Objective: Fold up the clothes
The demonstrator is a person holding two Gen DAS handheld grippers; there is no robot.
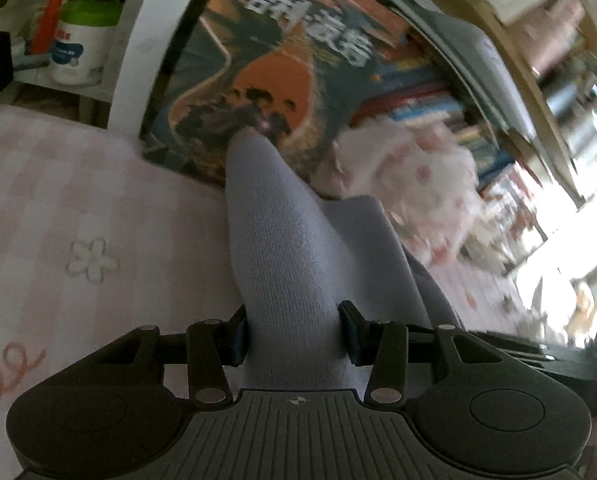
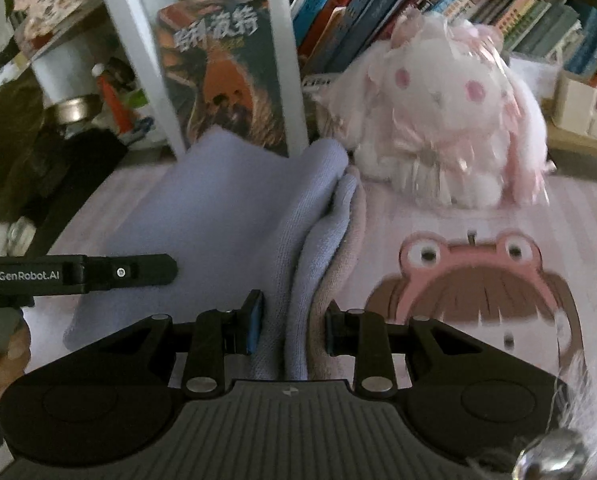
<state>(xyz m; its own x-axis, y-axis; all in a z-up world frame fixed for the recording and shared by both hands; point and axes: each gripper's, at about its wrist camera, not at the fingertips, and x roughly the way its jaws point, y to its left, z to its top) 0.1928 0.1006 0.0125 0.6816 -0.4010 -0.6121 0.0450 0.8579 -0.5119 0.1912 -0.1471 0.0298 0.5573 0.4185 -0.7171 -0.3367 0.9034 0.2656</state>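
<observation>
A plush rabbit (image 2: 446, 128) sits beside an upright book (image 2: 222, 80).

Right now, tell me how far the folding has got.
Partly done: the lavender knit cloth already lies doubled on the pink bedsheet. In hand: the left tool and right tool each pinch a bunched edge. Left: lay it flat and finish the fold. No other clothes show.

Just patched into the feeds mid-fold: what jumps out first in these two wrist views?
The lavender knit garment dominates both views, lying on the pink bedspread with a fold of it between each gripper's jaws: left gripper, right gripper. Behind it, a pink-and-white plush bunny sits against the bookshelf, beside a big orange-and-dark book standing upright.
</observation>
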